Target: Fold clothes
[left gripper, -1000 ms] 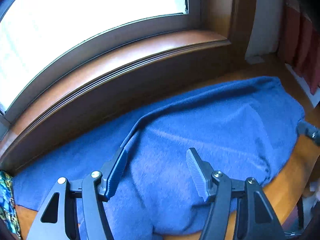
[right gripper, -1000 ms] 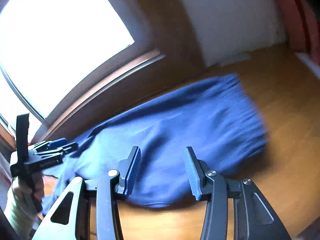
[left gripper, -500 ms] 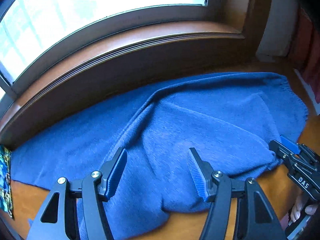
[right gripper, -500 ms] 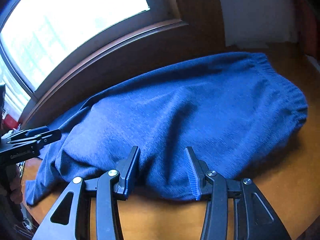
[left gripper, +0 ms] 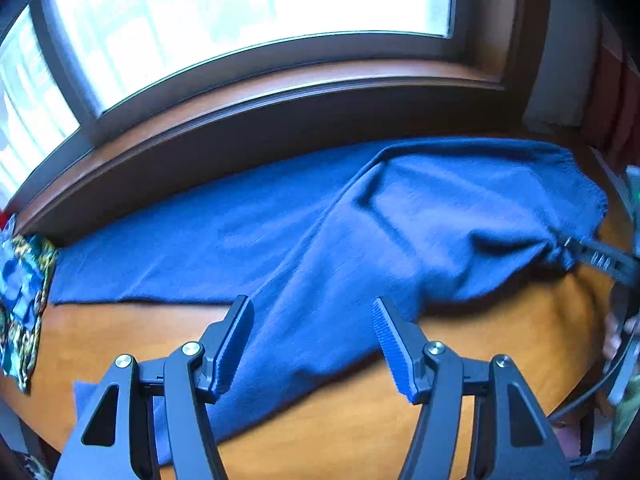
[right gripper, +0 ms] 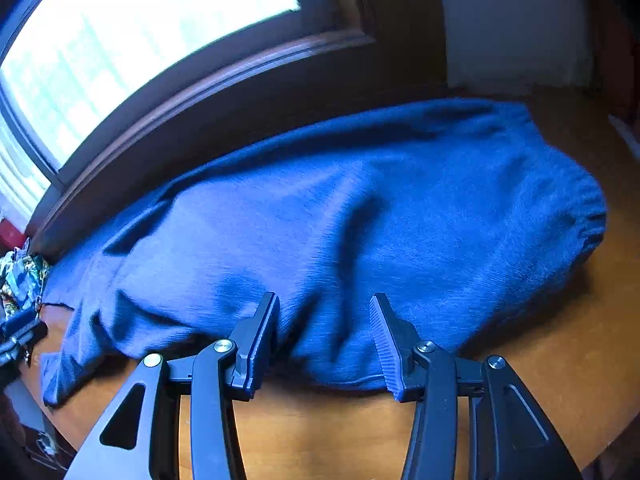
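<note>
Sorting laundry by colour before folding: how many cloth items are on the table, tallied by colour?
Blue garment: 1
Multicoloured patterned cloth, at the table's left edge: 1
Total: 2

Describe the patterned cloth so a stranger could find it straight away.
Start at the window sill and follow it left to the wooden table edge. The patterned cloth lies there, beside the blue garment: multicoloured, where its neighbour is plain blue.
</note>
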The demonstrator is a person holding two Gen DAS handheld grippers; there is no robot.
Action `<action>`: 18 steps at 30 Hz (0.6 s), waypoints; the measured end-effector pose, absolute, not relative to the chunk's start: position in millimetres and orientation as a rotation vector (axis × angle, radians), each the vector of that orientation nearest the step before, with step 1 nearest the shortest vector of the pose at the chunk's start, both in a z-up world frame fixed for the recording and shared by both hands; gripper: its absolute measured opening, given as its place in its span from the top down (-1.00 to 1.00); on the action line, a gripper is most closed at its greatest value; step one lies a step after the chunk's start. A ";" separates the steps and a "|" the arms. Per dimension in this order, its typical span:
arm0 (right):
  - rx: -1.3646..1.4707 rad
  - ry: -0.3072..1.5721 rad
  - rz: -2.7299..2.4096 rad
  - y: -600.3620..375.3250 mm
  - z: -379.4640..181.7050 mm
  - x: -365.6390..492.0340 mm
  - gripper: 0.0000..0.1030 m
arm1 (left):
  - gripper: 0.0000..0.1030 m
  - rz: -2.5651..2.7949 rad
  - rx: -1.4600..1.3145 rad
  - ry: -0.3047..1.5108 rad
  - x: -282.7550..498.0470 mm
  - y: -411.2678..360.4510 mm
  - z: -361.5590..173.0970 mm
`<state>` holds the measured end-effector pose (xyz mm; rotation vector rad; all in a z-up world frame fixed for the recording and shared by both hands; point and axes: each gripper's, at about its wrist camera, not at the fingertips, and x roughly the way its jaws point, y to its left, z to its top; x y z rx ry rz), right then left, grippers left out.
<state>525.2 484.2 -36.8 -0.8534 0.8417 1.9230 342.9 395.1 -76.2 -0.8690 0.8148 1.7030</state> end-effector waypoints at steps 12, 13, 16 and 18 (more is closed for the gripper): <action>-0.890 0.784 2.114 387.5 3.6 382.4 0.09 | -0.16 1.662 -1.004 0.725 214.9 312.0 -106.1; -0.899 0.779 2.142 382.0 4.7 364.7 0.09 | -0.16 1.647 -1.013 0.712 207.6 305.7 -108.4; -0.952 0.729 2.207 366.3 7.1 321.1 0.09 | -0.16 1.605 -1.038 0.688 199.0 293.7 -116.7; -1.012 0.697 2.250 358.8 6.7 294.8 0.09 | -0.16 1.576 -1.050 0.673 201.5 289.5 -122.3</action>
